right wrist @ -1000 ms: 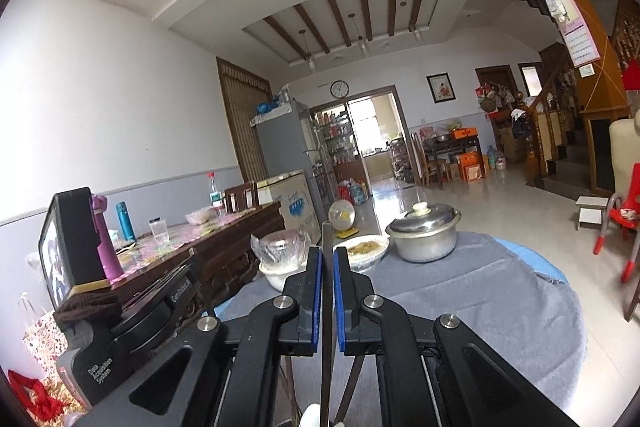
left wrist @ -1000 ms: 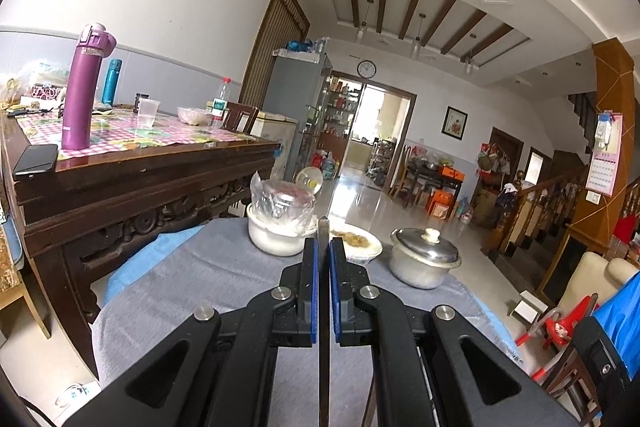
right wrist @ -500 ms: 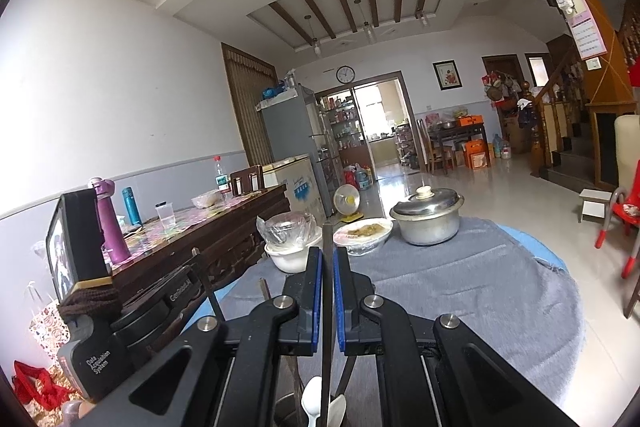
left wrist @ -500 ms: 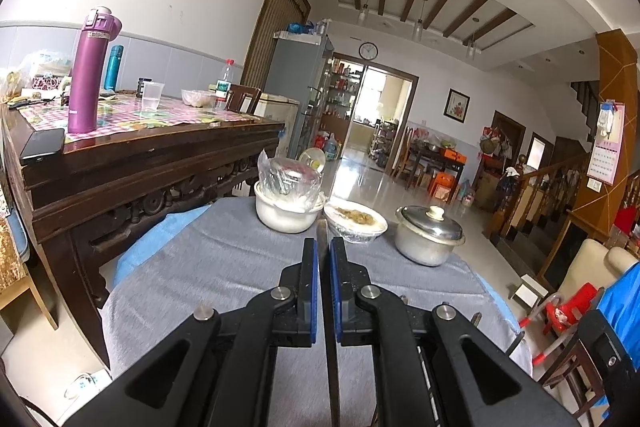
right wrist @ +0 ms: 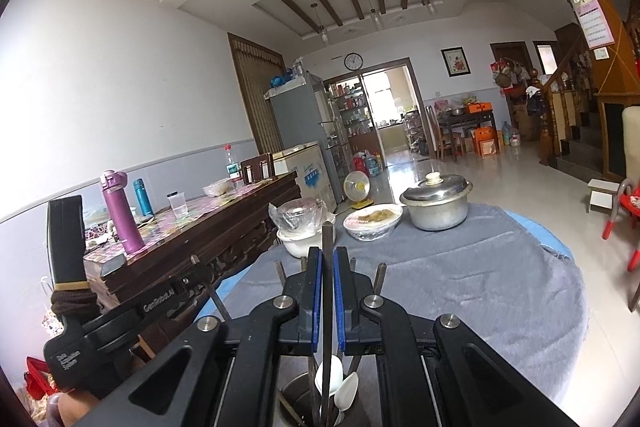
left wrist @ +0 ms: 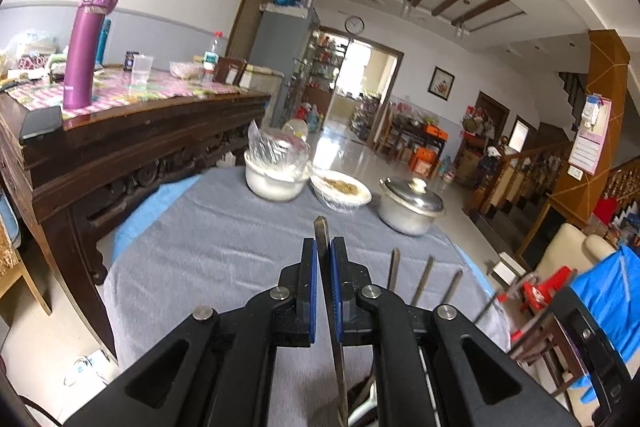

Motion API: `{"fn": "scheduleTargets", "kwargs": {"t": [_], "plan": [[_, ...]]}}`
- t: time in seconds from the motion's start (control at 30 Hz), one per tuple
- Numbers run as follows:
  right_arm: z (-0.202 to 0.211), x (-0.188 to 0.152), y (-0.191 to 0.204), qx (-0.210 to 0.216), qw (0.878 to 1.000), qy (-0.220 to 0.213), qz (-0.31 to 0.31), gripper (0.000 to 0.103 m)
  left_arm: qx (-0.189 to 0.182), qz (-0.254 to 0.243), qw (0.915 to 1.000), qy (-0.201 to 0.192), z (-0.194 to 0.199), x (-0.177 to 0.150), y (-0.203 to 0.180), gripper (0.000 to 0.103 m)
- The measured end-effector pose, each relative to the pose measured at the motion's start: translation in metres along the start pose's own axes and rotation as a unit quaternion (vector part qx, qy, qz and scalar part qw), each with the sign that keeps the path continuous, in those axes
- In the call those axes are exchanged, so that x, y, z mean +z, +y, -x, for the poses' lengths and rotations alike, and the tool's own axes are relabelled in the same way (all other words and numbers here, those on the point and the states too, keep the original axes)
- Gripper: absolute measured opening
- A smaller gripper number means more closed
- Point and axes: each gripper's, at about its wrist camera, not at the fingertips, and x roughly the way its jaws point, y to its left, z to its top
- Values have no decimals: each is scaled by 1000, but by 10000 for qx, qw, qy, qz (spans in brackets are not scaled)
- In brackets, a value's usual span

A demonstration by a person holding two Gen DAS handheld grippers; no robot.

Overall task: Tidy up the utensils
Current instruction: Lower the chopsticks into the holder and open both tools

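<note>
1. The left gripper (left wrist: 325,251) is clamped shut on a thin metal utensil handle (left wrist: 322,231), which stands between its blue pads; the tip pokes out ahead of them.
2. The right gripper (right wrist: 328,261) is likewise closed on a thin dark utensil handle (right wrist: 327,239), pinched upright between its pads.
3. Below the right gripper sits a round utensil holder (right wrist: 294,393) with white spoons (right wrist: 340,387) and other handles standing in it.
4. In the left view, 3 more metal handles (left wrist: 424,279) rise just right of the gripper.
5. On the grey tablecloth (left wrist: 224,247) beyond stand a bag-covered white bowl (left wrist: 276,179), a food dish (left wrist: 340,189) and a lidded steel pot (left wrist: 410,209).
</note>
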Motion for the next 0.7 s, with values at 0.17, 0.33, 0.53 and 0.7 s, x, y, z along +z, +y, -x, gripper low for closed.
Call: {"fn": "scheduleTargets", "kwargs": {"t": [0.17,0.33,0.53,0.7], "plan": [[0,-1,4,79,9999,62,20,7,-174,-45,9996,239,4,-6,-1,7],[-3,-2,5,138,9998,136,26,7,-339,-52,9987,383,8,-9,-2,7],[-11,-5,2,107,9995,282,20,7,-444,-143,9977,484,6,-14,-9,7],[-17,-8,-2,76,9993,361,-52,7,-447,-188,9974,536,3,-16,-12,7]]}}
